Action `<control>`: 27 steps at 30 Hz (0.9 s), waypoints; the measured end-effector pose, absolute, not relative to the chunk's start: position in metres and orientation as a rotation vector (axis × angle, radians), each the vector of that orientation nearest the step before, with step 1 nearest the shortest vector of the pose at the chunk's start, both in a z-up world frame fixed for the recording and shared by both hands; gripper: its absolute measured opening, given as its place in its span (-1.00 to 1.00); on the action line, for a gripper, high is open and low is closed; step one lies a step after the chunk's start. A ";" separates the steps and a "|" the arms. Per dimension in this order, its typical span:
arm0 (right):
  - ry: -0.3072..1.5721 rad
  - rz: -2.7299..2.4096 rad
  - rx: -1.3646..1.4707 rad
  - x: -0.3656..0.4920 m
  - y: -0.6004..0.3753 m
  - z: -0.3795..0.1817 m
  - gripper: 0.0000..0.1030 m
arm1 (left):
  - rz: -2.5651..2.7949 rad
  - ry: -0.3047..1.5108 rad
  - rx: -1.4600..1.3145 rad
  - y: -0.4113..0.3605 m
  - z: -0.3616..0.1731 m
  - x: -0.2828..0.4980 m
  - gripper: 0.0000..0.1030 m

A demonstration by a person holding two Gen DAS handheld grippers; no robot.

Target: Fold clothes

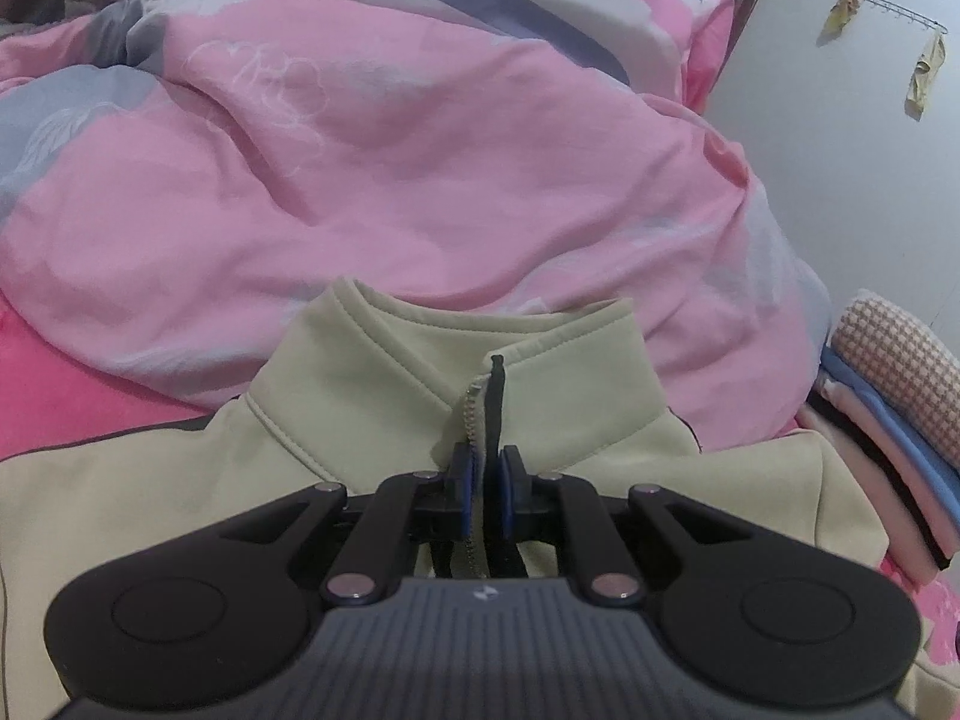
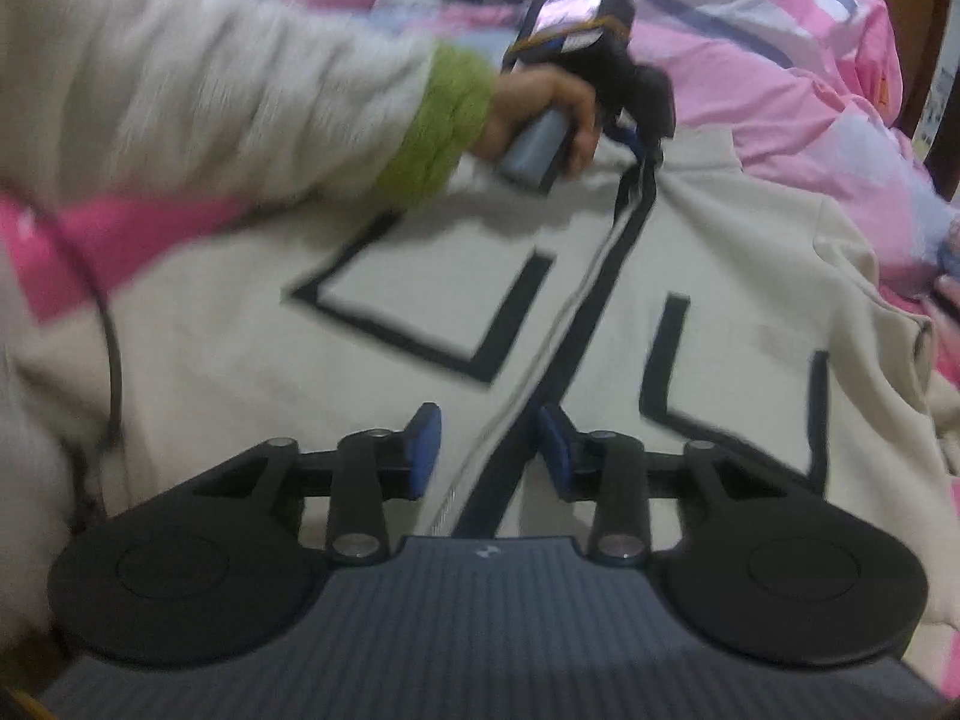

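Fleece, by the look of it: the cream jacket [image 2: 600,312] lies front-up on the bed, spread flat over the pink sheet [image 2: 108,240], its collar [image 1: 420,360] at twelve o'clock against the pink quilt [image 1: 390,150] and its hem toward six. I judge it soft, light and limp, with no stiffness except along the dark zipper band [image 2: 606,264] and the doubled collar; it should drape and drag rather than slide.

The left gripper [image 1: 485,492] has its jaws nearly together on the zipper edge just below the collar, pinching that strip. The right gripper [image 2: 489,450] sits lower on the front, jaws partly apart with the zipper band lying between them; its pads do not press on it, so it holds nothing.

Best holds are the seamed edges: collar, shoulder seams, hem corners. A folded stack [image 1: 888,432] waits at three o'clock.
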State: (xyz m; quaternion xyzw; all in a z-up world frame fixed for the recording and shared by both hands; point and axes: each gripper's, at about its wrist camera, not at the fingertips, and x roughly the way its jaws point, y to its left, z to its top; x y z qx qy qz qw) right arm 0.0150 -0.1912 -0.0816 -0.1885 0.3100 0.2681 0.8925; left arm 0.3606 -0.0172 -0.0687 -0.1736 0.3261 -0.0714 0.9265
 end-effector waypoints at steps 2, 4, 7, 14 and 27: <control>0.636 0.535 -0.416 0.006 -0.192 -0.084 -0.26 | -0.147 0.669 -0.356 -0.018 -0.069 0.361 -0.81; 0.653 0.523 -0.377 0.008 -0.197 -0.083 -0.30 | -0.144 0.670 -0.352 -0.020 -0.068 0.361 -0.80; 0.677 0.504 -0.340 0.014 -0.201 -0.086 -0.35 | -0.139 0.671 -0.355 -0.021 -0.069 0.361 -0.80; 0.664 0.449 -0.334 0.017 -0.206 -0.080 -0.80 | -0.164 0.604 -0.406 -0.011 -0.050 0.350 -0.82; 0.728 0.558 -0.173 0.021 -0.236 -0.075 -0.80 | -0.119 0.637 -0.312 0.003 -0.068 0.341 -0.82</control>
